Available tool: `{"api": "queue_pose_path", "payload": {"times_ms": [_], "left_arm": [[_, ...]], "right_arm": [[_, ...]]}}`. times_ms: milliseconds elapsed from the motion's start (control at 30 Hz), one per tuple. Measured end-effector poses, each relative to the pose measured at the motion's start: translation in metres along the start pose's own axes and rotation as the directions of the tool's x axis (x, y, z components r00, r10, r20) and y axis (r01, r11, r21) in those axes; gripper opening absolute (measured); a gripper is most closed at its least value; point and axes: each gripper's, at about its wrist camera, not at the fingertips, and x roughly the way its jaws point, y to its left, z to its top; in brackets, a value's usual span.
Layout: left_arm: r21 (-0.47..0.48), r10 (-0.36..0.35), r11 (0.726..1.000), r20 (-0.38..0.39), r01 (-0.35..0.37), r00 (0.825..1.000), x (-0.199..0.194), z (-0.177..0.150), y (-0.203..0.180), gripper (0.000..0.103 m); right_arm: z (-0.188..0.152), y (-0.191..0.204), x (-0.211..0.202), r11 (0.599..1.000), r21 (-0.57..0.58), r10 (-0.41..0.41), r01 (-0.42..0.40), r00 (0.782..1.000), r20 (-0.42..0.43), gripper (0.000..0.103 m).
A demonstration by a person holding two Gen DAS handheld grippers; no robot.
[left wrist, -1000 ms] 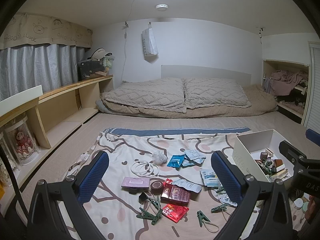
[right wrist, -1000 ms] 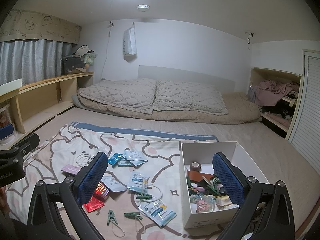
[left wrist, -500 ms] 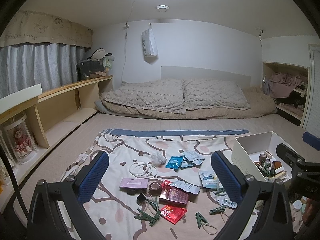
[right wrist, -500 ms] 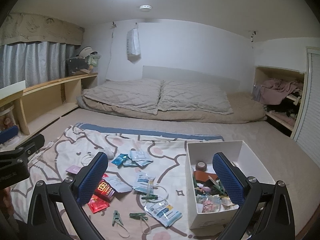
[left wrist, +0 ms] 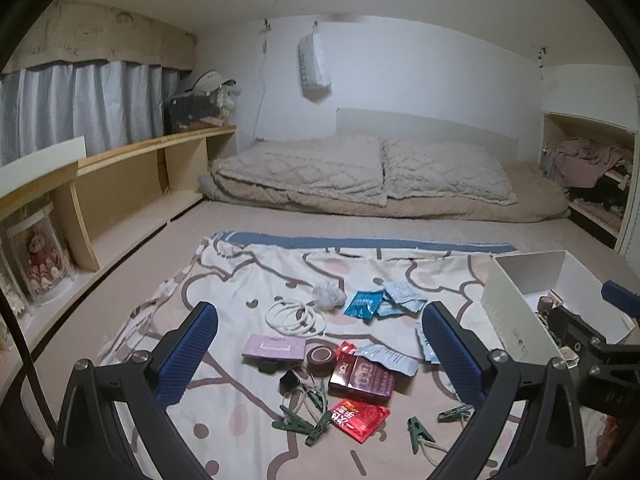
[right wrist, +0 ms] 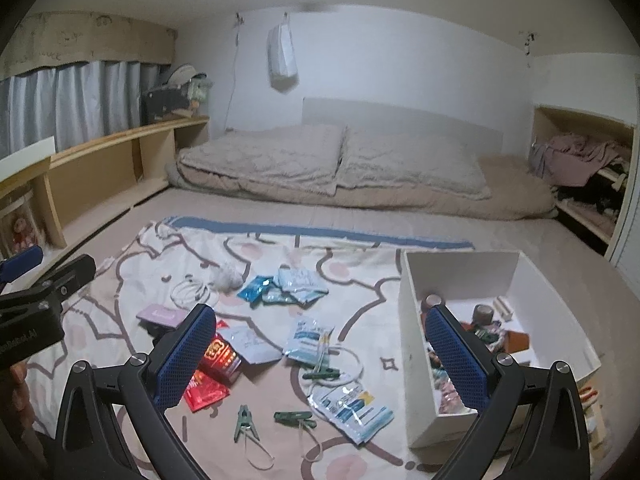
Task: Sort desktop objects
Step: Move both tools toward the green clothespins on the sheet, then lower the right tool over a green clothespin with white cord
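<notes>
Desktop objects: small clutter spread on a cartoon-print blanket (left wrist: 240, 280) laid over the bed; no table in sight; white box (right wrist: 412, 340) at the right edge of the blanket, already part filled
Left tool (left wrist: 318, 356): spread wide, nothing btwn the fingers; hangs above the red packets and tape
Right tool (right wrist: 320, 356): spread wide too, empty; hangs over sachets just left of the box
Red box (left wrist: 362, 376): stiff card, prob. light; long axis runs left-right, tilted a bit; take it across the short sides
Red packet (left wrist: 360, 418): thin foil, likely slippery, lies flat; pinch a corner
Tape roll (left wrist: 320, 357): rigid, on its side, hole faces the viewer; grip across the rim
Green pegs (left wrist: 302, 426): hard plastic w/ cords attached; point diff. ways; cords may snag
White rings (left wrist: 294, 314): coiled flat, floppy; lift by one strand
Blue sachets (right wrist: 256, 288): soft, light, overlapping; near the blanket's middle
</notes>
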Motion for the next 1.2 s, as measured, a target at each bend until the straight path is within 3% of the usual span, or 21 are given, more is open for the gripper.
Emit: {"api": "queue_pose_path", "payload": {"times_ms": [433, 700, 1200], "left_arm": [[-0.074, 0.018, 0.997, -0.060, -0.023, 0.998, 0.032, -0.027, 0.019, 0.103], [-0.099, 0.022, 0.995, -0.092, -0.031, 0.995, 0.038, -0.046, 0.026, 0.103], [-0.051, 0.003, 0.999, -0.187, -0.012, 0.982, 0.039, -0.085, 0.012, 0.103]], "right_arm": [[-0.030, 0.005, 0.045, 0.999, 0.019, 0.045, -0.043, 0.993, -0.109, 0.103], [-0.053, 0.010, 0.070, 0.997, 0.025, 0.073, -0.070, 0.978, -0.196, 0.103], [-0.092, 0.035, 0.092, 0.983, -0.121, 0.094, -0.141, 0.939, -0.331, 0.103]]}}
